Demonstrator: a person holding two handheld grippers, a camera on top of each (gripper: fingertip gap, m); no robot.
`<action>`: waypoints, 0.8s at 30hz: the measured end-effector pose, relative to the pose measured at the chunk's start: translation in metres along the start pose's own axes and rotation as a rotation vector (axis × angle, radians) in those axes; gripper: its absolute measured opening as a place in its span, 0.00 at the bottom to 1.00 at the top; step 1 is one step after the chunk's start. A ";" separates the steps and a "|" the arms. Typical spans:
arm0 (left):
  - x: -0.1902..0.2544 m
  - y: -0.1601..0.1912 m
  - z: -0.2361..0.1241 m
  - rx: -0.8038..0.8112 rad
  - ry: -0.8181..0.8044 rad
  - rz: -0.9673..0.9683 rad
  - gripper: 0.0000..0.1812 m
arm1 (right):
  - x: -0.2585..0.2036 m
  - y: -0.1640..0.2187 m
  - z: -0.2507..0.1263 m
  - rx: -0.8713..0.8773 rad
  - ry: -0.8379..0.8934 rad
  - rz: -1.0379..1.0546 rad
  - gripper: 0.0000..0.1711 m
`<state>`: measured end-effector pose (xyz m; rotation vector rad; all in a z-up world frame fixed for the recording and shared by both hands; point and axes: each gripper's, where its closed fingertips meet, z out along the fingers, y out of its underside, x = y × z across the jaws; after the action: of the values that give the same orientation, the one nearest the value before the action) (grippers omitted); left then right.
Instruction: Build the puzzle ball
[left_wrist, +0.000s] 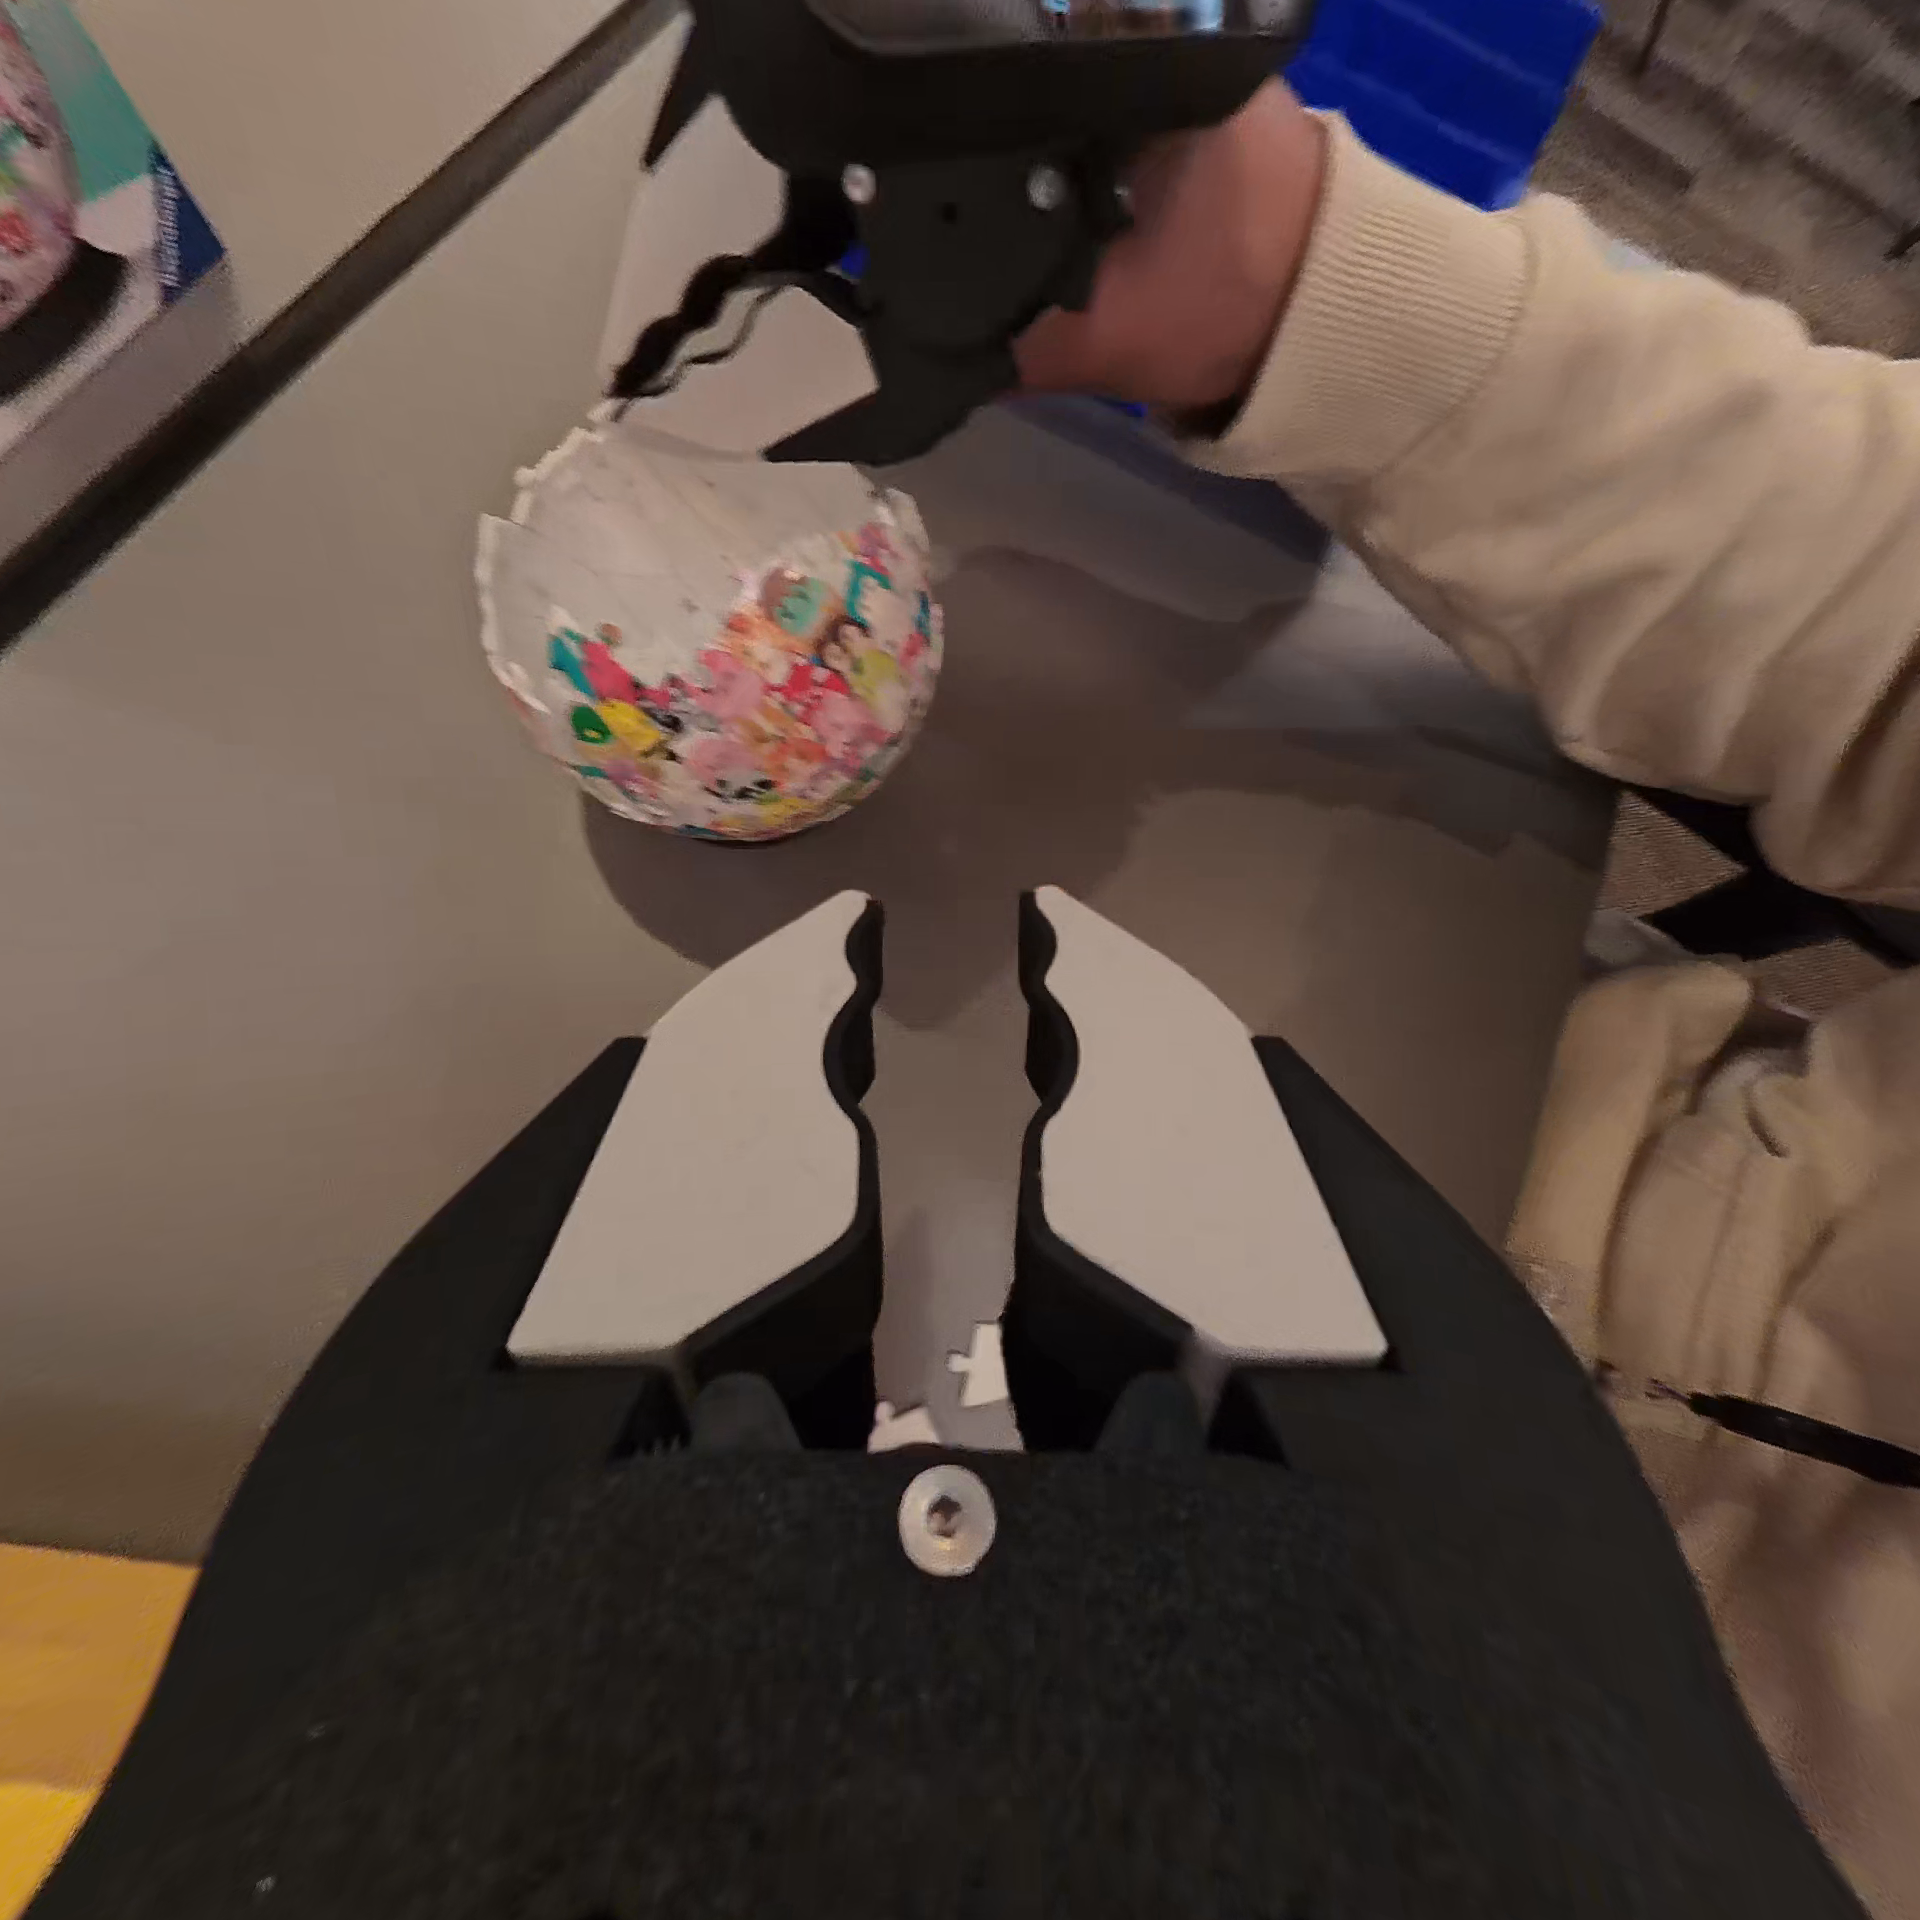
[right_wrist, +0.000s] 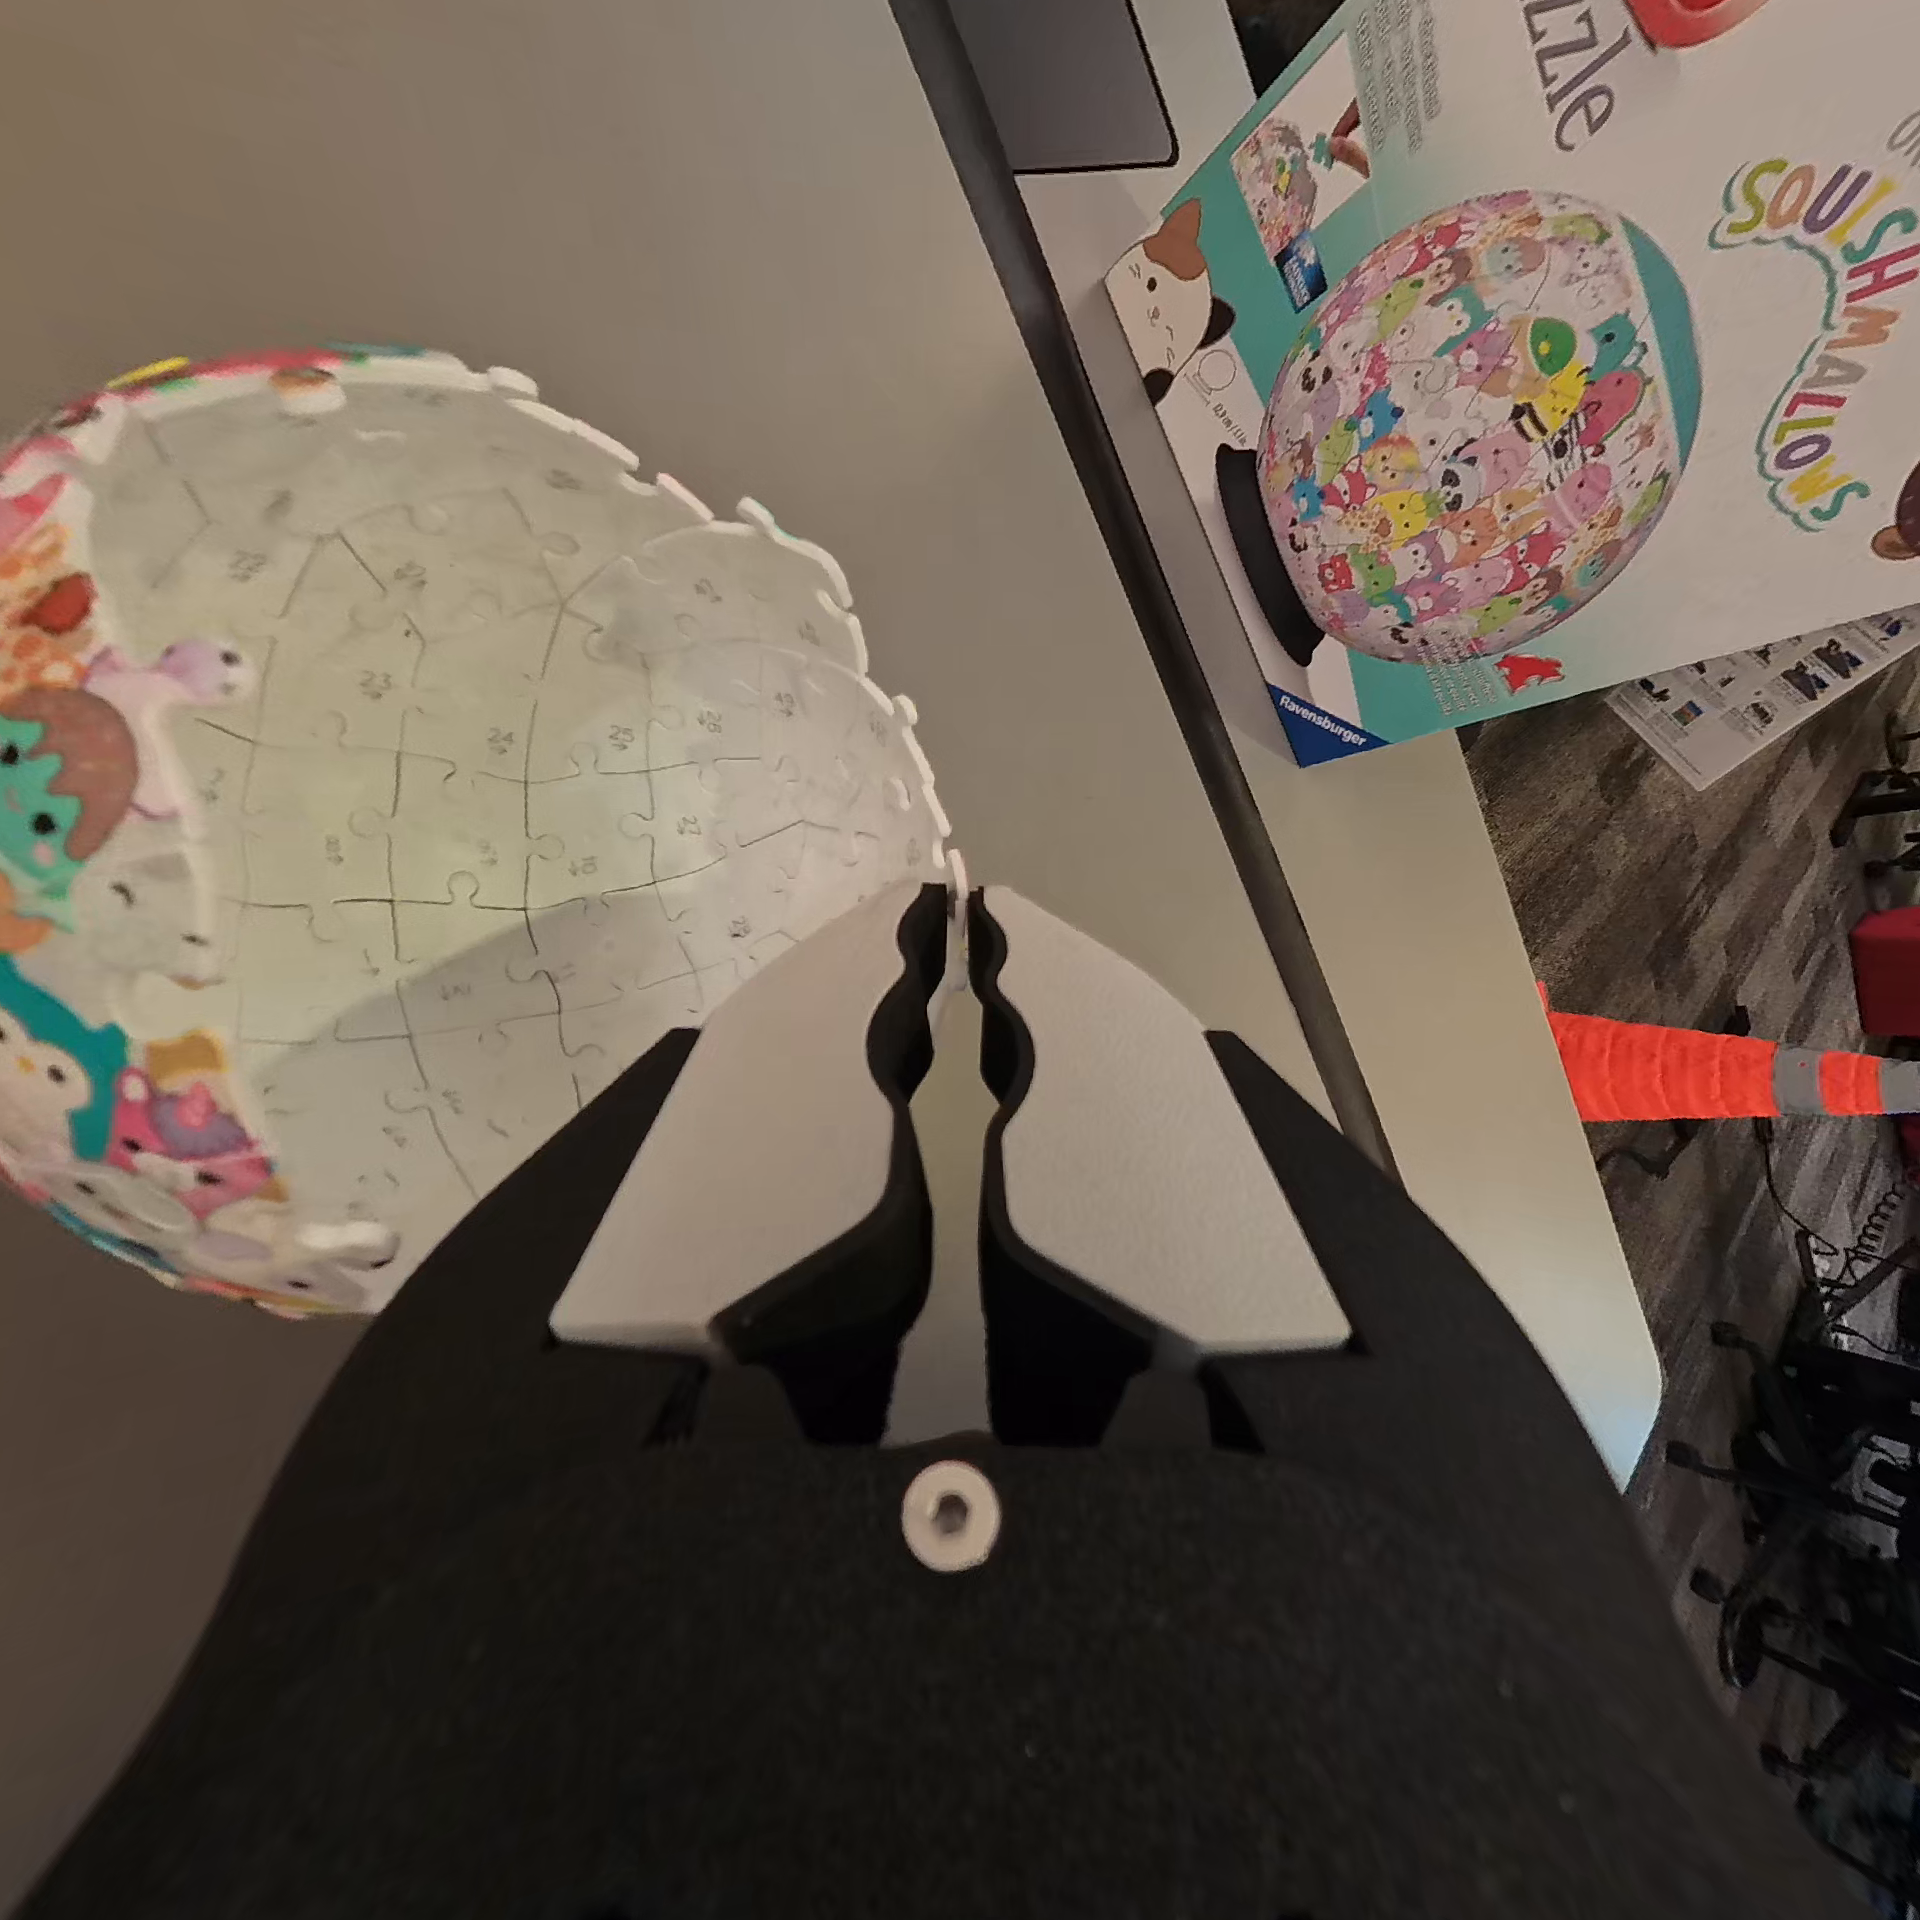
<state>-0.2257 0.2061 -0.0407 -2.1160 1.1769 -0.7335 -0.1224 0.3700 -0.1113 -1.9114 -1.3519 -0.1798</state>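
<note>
my left claw (left_wrist: 951, 925) hangs part open and empty, near the half-built puzzle ball (left_wrist: 717, 665) on the counter (left_wrist: 260, 883). the thin shell is light and fragile. my right claw (right_wrist: 961, 914) pinches its rim; grip gently there.

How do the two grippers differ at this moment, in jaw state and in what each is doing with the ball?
The left gripper is open and holds nothing; the right gripper is shut on the jagged rim of the half-built puzzle ball. The left gripper hangs short of the ball, apart from it, while the right gripper touches it from above. Both share grey fingers on black bodies.
</note>
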 end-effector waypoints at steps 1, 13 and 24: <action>0.009 0.004 -0.001 0.010 0.024 -0.005 0.13 | 0.000 0.000 0.000 -0.001 0.000 0.001 0.02; 0.074 0.049 0.008 0.114 0.101 -0.029 0.14 | -0.002 -0.002 -0.005 0.006 -0.038 0.033 0.02; 0.069 0.076 0.028 0.090 0.113 -0.083 0.14 | 0.005 0.005 -0.004 -0.042 -0.029 0.086 0.02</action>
<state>-0.2155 0.1198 -0.1024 -2.0820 1.0980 -0.9366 -0.1150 0.3703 -0.1088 -2.0107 -1.2907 -0.1399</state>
